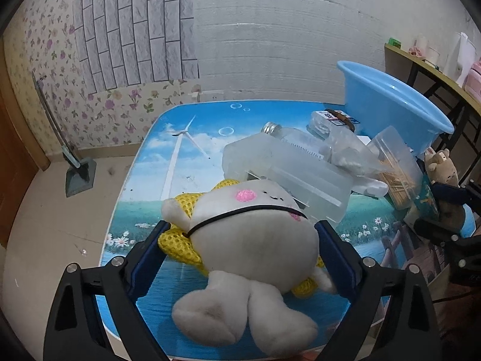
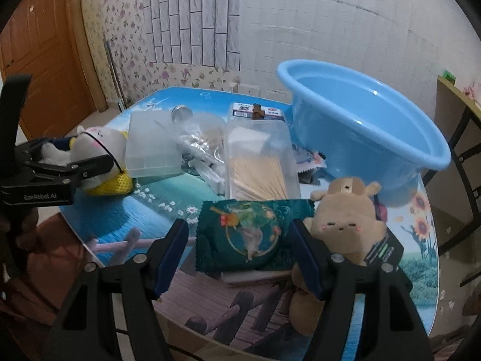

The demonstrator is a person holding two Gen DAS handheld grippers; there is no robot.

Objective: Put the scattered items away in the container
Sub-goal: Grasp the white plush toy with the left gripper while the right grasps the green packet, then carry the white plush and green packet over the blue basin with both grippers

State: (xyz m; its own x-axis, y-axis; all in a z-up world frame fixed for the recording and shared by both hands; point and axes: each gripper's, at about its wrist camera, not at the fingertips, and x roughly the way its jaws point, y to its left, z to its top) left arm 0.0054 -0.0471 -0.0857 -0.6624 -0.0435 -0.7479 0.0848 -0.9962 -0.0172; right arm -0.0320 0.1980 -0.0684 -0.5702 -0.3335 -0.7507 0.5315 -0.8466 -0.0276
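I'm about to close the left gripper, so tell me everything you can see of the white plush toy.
The white plush toy is soft and round-bodied, with stubby limbs, pink embroidered cheeks, a small stitched face and a thin black cord across it. It lies on its back on the table over a yellow mesh piece, head against a frosted plastic box. The left gripper straddles its body, jaws wide at its sides.

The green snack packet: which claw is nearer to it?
Right. The right claw straddles the green snack packet, one finger on either side. The left claw is across the table, around the white plush toy.
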